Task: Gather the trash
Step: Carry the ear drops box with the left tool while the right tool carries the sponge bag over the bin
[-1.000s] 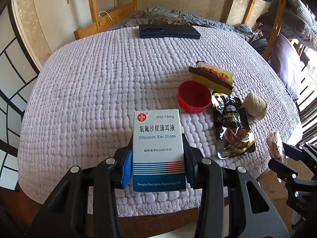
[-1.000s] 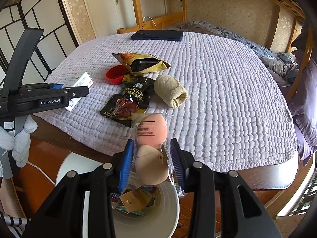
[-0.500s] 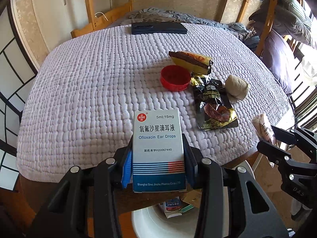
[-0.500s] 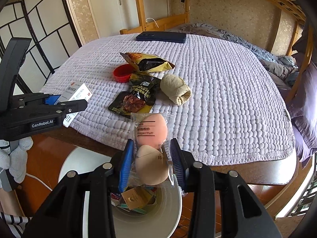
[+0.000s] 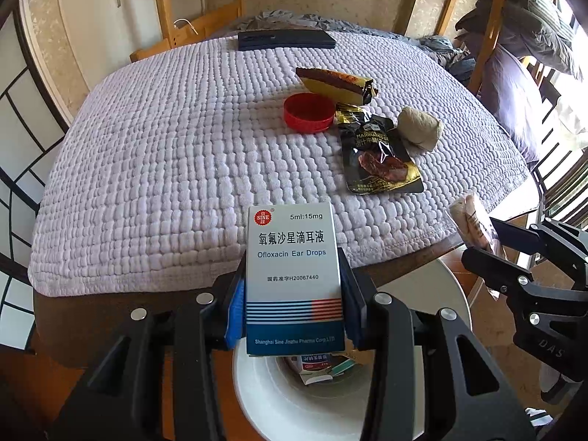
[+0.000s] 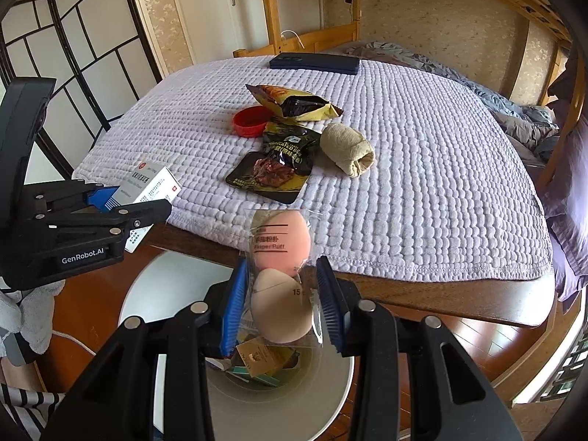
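Jaws of left gripper (image 5: 294,308) pinch ear-drops box (image 5: 294,279); right gripper (image 6: 281,305) clamps sponge packet (image 6: 281,275).

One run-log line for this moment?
left claw: shut on ear drops box | right claw: shut on puff packet | both over white bin

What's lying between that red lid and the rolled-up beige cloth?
The black beef snack packet, seen in both views, with red lid on one side, beige cloth on the other.

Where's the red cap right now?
The red cap lies on the quilted cover, mid-table in both wrist views, just in front of the yellow snack bag and beside the black beef wrapper.
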